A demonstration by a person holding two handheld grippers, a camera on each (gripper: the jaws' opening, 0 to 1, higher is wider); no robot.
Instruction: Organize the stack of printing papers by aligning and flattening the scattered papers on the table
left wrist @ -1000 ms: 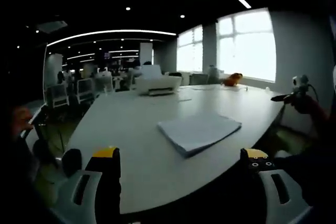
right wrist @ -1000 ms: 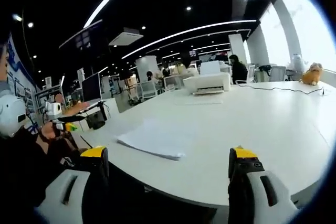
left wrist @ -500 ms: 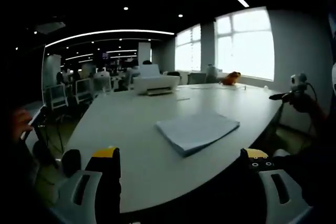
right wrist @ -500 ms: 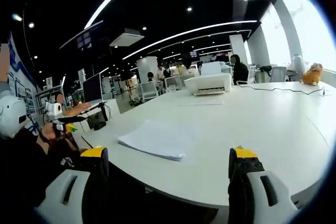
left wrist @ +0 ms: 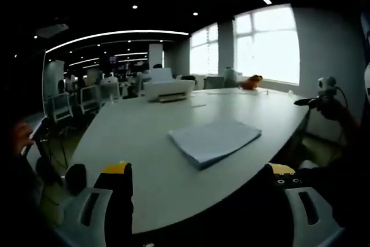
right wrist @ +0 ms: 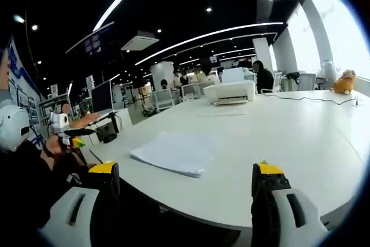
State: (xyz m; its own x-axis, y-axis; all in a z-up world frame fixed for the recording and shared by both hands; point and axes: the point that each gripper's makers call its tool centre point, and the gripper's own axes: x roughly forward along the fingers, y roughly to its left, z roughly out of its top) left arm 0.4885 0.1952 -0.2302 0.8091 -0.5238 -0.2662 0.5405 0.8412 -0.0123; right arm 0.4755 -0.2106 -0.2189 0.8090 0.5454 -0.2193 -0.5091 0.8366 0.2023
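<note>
in the left gripper view the left tongs (left wrist: 199, 177) rise at the bottom with their yellow-tipped jaws spread wide and nothing between them, held at the near edge of the white tabletop (left wrist: 139, 137) without touching it. just beyond them, slightly right of the middle, lies the stack of printing papers (left wrist: 213, 141), flat on the tabletop near its near edge, turned at an angle, with its sheets looking fairly even, though a few edges at the near corner seem slightly offset. in the right gripper view the right tongs (right wrist: 184, 179) are likewise wide apart and empty at the tabletop's (right wrist: 289, 137) near edge, and the same stack of printing papers (right wrist: 172, 153) sits ahead of the left jaw, close to the rim. to the left in this view a person's hand (right wrist: 58, 143) holds something small with yellow and green on it, off the tabletop. farther back on the tabletop stands a white printer (left wrist: 168, 89) (right wrist: 229, 92), with a single loose sheet (right wrist: 218, 113) lying flat in front of it. a thin cable (right wrist: 312, 99) runs across the far right of the surface toward an orange plush toy (right wrist: 344, 82) by the bright windows (left wrist: 266, 44). beyond are office desks, chairs and ceiling light strips.
</note>
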